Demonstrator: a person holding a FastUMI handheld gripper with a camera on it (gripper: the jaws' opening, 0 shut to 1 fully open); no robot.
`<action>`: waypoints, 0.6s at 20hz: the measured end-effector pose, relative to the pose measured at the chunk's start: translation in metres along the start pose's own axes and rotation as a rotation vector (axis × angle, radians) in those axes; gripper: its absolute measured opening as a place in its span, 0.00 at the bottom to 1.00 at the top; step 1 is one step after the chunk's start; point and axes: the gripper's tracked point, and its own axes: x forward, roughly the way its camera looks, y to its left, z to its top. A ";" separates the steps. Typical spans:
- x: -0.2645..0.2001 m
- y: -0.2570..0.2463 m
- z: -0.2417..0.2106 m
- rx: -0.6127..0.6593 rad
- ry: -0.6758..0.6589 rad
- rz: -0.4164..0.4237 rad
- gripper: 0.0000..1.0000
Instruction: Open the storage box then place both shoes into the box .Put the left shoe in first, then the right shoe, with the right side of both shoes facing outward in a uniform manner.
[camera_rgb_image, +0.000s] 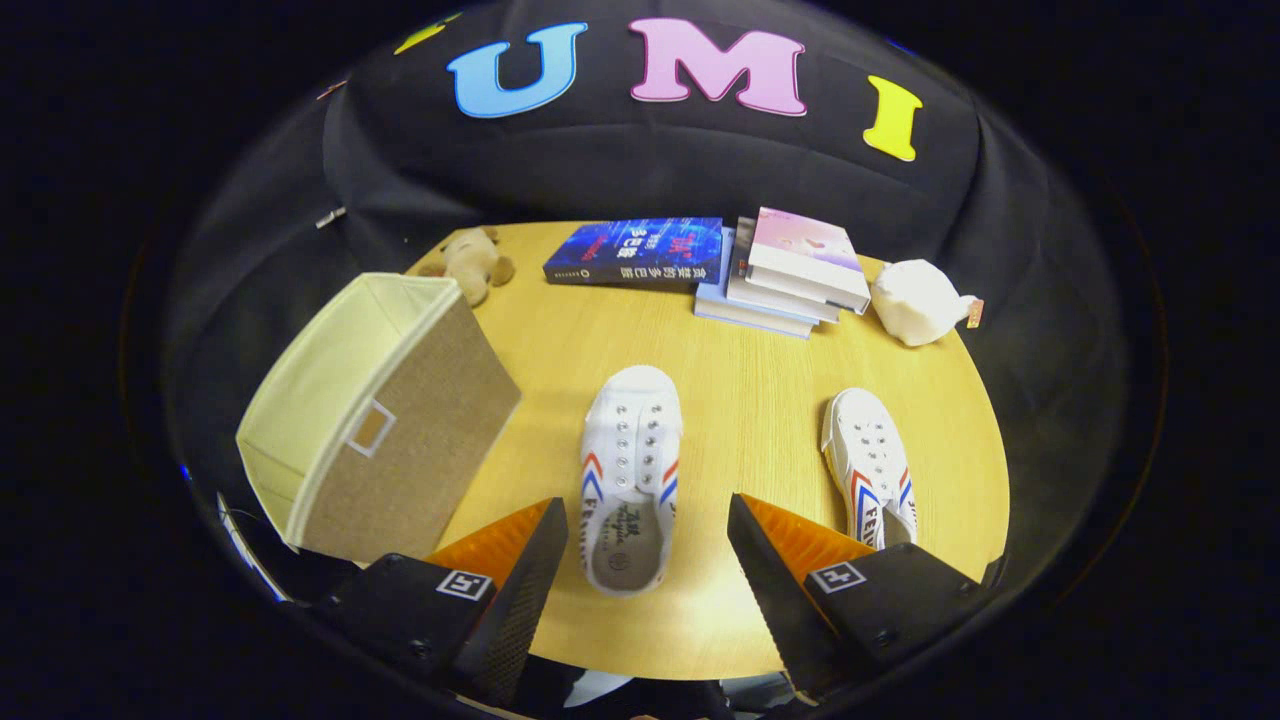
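The box (375, 420) stands open at the table's (740, 390) left edge, tipped so its mouth faces up and left, ready for loading. The gripper (647, 520) hangs with fingers spread wide and empty, one shoe (630, 470) lying between them, heel nearest; likely first pick. The second shoe (868, 465) lies further right, apart. A toy (475, 262), books (720, 265) and a white plush (918, 300) sit beyond, clear of the path.
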 end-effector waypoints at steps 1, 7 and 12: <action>0.009 -0.002 -0.008 -0.005 0.019 0.007 0.99; 0.062 -0.019 -0.037 0.127 0.136 0.046 0.93; 0.090 -0.021 -0.034 0.161 0.169 0.056 0.65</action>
